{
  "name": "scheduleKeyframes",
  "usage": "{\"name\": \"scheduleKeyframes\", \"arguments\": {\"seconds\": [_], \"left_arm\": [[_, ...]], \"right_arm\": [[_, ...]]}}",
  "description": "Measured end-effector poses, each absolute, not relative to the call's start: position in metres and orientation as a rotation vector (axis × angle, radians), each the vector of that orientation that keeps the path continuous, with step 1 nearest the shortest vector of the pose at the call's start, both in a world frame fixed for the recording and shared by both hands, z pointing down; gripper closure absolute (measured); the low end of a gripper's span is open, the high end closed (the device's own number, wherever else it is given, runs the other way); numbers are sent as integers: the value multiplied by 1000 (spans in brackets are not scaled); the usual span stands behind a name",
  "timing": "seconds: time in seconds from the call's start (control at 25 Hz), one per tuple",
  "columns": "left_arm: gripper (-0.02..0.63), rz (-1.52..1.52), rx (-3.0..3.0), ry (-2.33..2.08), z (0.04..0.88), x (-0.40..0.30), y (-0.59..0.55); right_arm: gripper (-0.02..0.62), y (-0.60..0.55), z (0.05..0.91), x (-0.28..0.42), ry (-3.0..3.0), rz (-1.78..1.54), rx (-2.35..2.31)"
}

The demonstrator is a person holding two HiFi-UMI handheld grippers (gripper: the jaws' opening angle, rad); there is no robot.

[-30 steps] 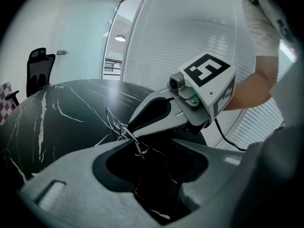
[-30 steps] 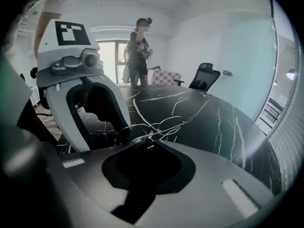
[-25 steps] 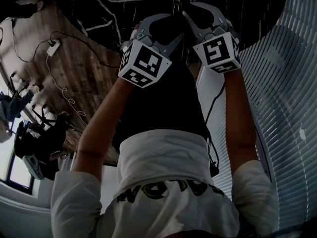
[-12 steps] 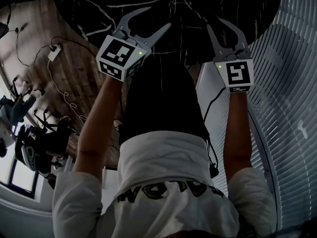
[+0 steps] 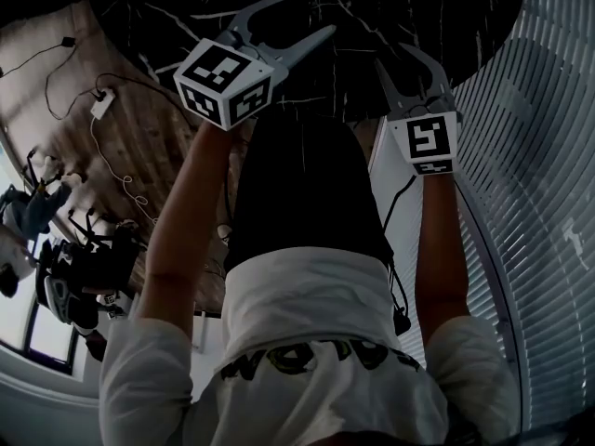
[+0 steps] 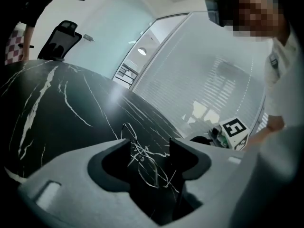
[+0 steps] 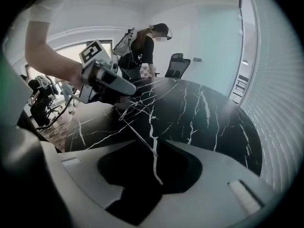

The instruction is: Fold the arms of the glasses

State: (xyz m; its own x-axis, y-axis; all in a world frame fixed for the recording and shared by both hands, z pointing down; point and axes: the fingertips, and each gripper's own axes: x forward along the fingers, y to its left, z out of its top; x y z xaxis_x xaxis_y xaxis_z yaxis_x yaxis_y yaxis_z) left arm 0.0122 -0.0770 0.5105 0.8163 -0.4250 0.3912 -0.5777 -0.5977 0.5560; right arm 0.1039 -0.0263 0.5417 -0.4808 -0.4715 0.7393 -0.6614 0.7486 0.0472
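Thin wire-framed glasses [image 6: 138, 152] lie on the black marble table [image 6: 57, 108]. In the left gripper view they show in the gap of my left gripper [image 6: 149, 148], whose jaws have just been opening and stand apart from the frame. In the right gripper view one slim arm of the glasses [image 7: 137, 129] runs toward my right gripper [image 7: 152, 148], which has also just been opening; its pads touch nothing. In the head view the left gripper [image 5: 309, 14] and right gripper [image 5: 392, 54] hover apart over the table's near edge. The glasses are too faint to make out there.
A person [image 7: 142, 51] stands at the table's far side beside an office chair [image 7: 176, 63]. A slatted glass wall [image 5: 539, 156] curves along the right. Cables and a power strip [image 5: 99, 106] lie on the wooden floor to the left.
Both grippers have drawn apart from the middle, the left one going left and up in the picture, the right one going right. Both pairs of jaws stand wider than before.
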Motion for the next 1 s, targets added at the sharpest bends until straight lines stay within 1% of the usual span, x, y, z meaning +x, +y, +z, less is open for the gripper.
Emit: {"name": "scheduleKeyframes", "arguments": {"seconds": [0.32, 1.0], "left_arm": [[353, 317, 2321, -672, 514, 27, -65], [353, 298, 2316, -550, 509, 48, -47]], "right_arm": [[468, -49, 546, 99, -2151, 299, 885], [468, -81, 543, 68, -2207, 254, 831]]}}
